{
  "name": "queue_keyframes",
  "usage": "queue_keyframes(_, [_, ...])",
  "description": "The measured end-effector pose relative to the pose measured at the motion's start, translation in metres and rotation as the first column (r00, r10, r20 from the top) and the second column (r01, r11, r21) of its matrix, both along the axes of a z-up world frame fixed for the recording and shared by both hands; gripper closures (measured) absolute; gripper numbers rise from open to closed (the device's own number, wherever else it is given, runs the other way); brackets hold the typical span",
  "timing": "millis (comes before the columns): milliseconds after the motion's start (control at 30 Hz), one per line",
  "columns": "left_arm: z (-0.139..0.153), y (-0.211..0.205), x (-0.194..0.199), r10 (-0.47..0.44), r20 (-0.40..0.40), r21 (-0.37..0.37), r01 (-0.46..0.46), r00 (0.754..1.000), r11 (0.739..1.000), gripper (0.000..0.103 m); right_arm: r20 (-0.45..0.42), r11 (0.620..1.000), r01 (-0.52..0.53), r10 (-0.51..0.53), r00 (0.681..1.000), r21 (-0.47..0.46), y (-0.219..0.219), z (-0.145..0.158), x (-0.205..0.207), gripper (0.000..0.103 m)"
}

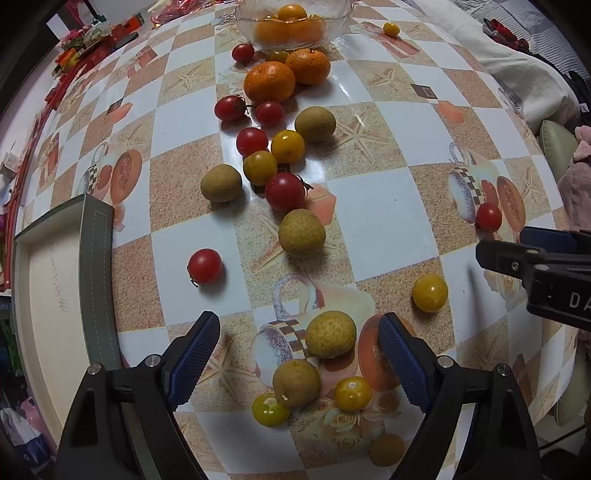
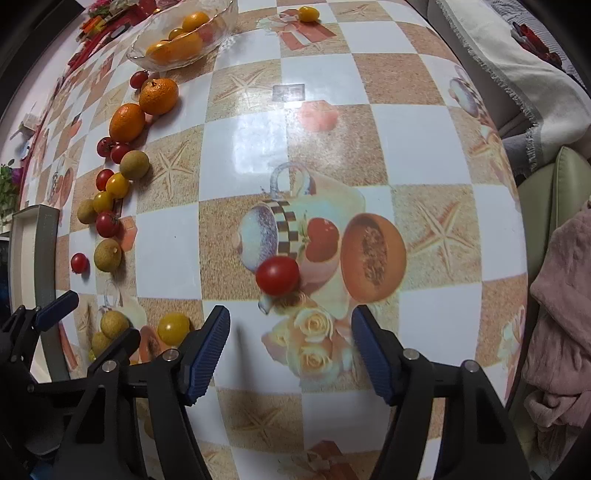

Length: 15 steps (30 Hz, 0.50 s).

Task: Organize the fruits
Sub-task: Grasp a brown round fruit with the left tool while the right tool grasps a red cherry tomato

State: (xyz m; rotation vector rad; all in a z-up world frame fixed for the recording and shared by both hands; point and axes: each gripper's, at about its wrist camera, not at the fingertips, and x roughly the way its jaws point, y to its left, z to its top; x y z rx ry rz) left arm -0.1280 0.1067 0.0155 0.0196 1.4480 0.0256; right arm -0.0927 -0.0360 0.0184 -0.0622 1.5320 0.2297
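Observation:
Loose fruit lies on a checked tablecloth. My left gripper point(image 1: 299, 347) is open, with a brown longan point(image 1: 330, 334) between its fingers; a second longan point(image 1: 295, 382) and two yellow tomatoes point(image 1: 352, 393) lie just below. My right gripper point(image 2: 291, 332) is open and empty, just short of a red cherry tomato point(image 2: 277, 275). It shows at the right in the left wrist view point(image 1: 498, 247), by the same tomato point(image 1: 488, 217). Two oranges point(image 1: 269, 82) and several tomatoes and longans run toward a glass bowl point(image 1: 340, 20) holding oranges.
A grey-rimmed tray point(image 1: 96, 266) stands at the table's left edge, also in the right wrist view point(image 2: 44, 258). A yellow tomato point(image 1: 429, 292) lies between the grippers. A white blanket point(image 2: 517, 74) and pink cloth point(image 2: 565, 295) lie beyond the right table edge.

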Motion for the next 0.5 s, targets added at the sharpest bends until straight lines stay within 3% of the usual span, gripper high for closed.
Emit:
queue_keyframes(67, [-0.002, -0.004, 0.002, -0.003, 0.003, 0.002, 0.003, 1.0, 1.0, 0.015, 0.003, 1.0, -0.007, 0.007, 1.0, 0.0, 0.003, -0.003, 0.002, 0.033])
queue_keyframes(100, [-0.002, -0.003, 0.002, -0.007, 0.002, 0.002, 0.007, 1.0, 1.0, 0.019, 0.001, 1.0, -0.011, 0.011, 1.0, 0.001, 0.005, -0.005, 0.003, 0.033])
queue_keyframes(133, [-0.004, 0.003, -0.004, -0.014, -0.005, 0.003, 0.014, 1.0, 1.0, 0.031, 0.014, 1.0, -0.02, 0.02, 1.0, -0.009, 0.008, -0.005, 0.004, 0.033])
queue_keyframes(200, [-0.007, 0.0, -0.004, -0.005, -0.008, -0.006, 0.005, 1.0, 1.0, 0.033, 0.033, 0.999, -0.042, 0.043, 0.999, -0.013, 0.012, -0.004, 0.006, 0.038])
queue_keyframes(300, [-0.01, -0.01, -0.009, 0.003, -0.008, -0.021, -0.003, 1.0, 1.0, 0.041, 0.053, 0.996, -0.077, 0.078, 0.996, -0.037, 0.021, -0.002, 0.01, 0.06])
queue_keyframes(367, [-0.008, -0.012, -0.014, -0.009, 0.004, -0.026, 0.009, 1.0, 1.0, 0.057, 0.062, 0.994, -0.095, 0.098, 0.993, -0.051, 0.023, -0.003, 0.016, 0.079])
queue_keyframes(433, [-0.006, -0.018, -0.015, -0.031, 0.016, -0.039, 0.031, 0.999, 0.999, 0.074, 0.064, 0.996, -0.087, 0.089, 0.994, -0.029, 0.023, -0.002, 0.016, 0.079])
queue_keyframes(500, [-0.006, -0.022, -0.014, -0.033, 0.017, -0.05, 0.034, 0.999, 0.998, 0.074, 0.064, 0.998, -0.064, 0.064, 0.996, 0.007, 0.02, -0.001, 0.017, 0.079])
